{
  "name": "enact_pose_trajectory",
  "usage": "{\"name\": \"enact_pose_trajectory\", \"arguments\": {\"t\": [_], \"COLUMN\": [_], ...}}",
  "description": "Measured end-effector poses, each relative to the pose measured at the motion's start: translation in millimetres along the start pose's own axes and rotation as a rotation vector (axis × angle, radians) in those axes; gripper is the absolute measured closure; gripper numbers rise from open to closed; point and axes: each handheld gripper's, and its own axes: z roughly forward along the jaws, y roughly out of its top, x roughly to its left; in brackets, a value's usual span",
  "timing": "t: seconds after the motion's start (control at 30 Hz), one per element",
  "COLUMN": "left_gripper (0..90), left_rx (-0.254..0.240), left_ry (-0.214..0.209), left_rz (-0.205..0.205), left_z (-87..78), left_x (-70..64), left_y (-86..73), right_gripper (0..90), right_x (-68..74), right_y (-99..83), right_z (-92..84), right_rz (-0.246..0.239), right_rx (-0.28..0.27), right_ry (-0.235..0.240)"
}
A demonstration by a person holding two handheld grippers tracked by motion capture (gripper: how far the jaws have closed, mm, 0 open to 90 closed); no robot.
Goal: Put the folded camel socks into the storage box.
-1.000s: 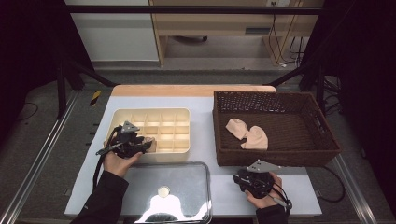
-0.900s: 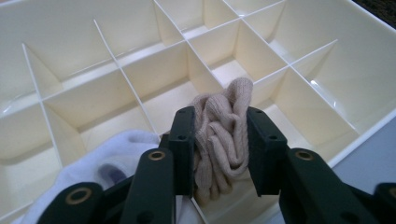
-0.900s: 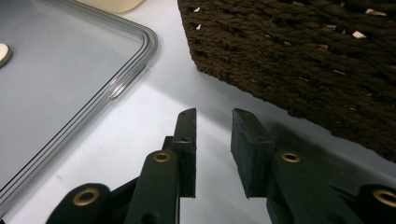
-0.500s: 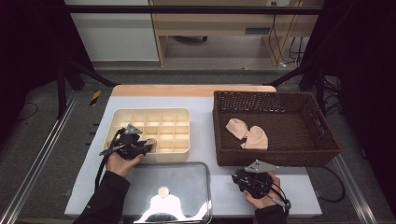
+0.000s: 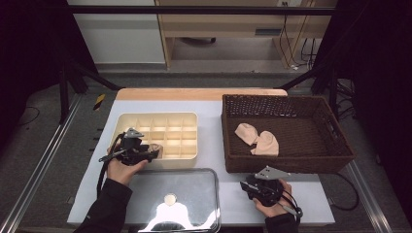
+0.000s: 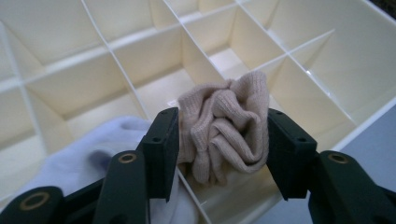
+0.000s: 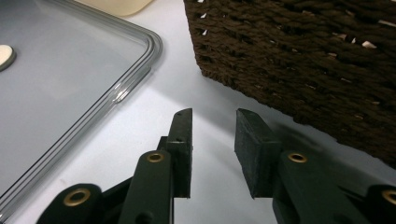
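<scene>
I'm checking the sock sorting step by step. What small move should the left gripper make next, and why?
Probably open a little wider and lift straight up. The left gripper has just been opening, and the bunched beige sock between its jaws already sits over a corner cell of the cream divider tray, beside a white cloth. A straight lift should avoid dragging the sock back out.

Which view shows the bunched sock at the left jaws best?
The left gripper view: the beige sock sits close-up between the jaws above the divided box. In the high view it is a small beige patch.
</scene>
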Motion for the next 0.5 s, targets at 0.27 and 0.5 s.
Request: {"name": "enact_pose_trajectory", "arguments": {"t": [0.27,0.5], "left_gripper": [40.1,37.4], "left_rx": [-0.101,-0.176], "left_ry": [0.010,0.008], "left_rz": [-0.010,-0.004], "left_z": [-35.8,-56.6], "left_x": [-1.8,-10.8], "left_y": [-6.8,-22.5], "right_gripper": [66.1,65.9], "right_x": [1.8,3.0], "right_y": [1.1,2.0], "right_z": [-1.6,-3.0], "right_rz": [-0.006,-0.013], "right_rx": [-0.015,-0.029], "right_ry": [-0.001,-0.001]}}
